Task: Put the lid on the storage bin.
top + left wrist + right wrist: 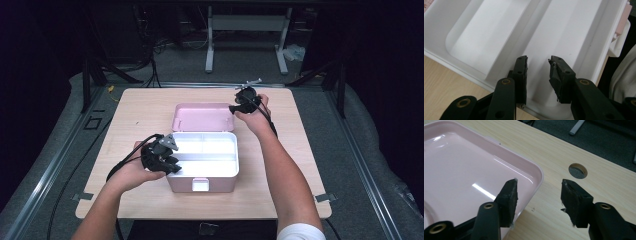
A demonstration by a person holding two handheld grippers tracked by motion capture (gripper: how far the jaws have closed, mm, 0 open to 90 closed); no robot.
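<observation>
right gripper point(537, 195) part open, straddling the pink lid's point(469, 170) rim, nothing pinched. left gripper point(537, 72) gapes empty over the white tray point(486, 37). i reckon next i clamp the lid edge and swing it shut.

The lid point(469, 170) is pink plastic, smooth and shiny. The tray point(499, 32) is white plastic, smooth and not shiny. The desk point(554, 152) looks like pale wood. The gripper pads point(574, 200) are black, dull and rough at the edges.

Pink box point(202, 183) (open) on table point(145, 107)
</observation>
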